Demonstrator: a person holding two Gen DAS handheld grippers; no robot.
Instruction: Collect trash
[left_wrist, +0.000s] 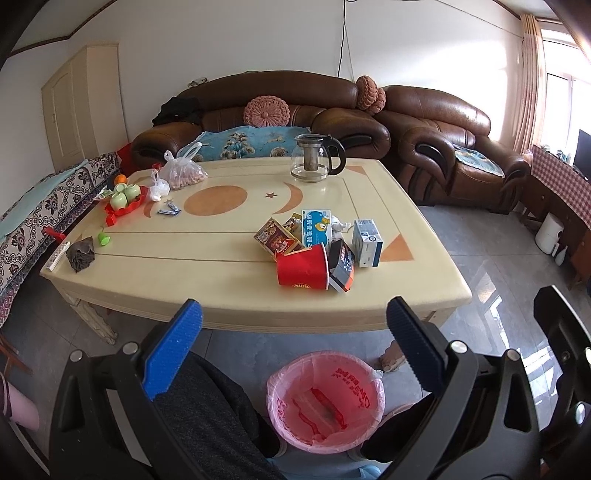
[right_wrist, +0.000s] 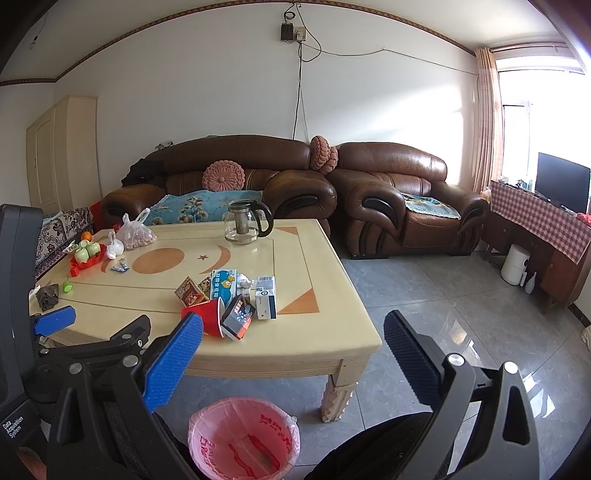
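Two wide-open views: only the right hand-held gripper (right_wrist: 293, 332) sees the left hand-held gripper (left_wrist: 293, 319) and television (right_wrist: 562, 182).

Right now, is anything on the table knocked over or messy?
Yes. The red paper cup lies tipped on its side near the table's front edge, among a jumble of small boxes leaning at odd angles. Nothing looks spilled from it.

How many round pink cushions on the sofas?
3: one cushion on the long sofa's backrest, two stacked where it meets the armchair. Others may be hidden.
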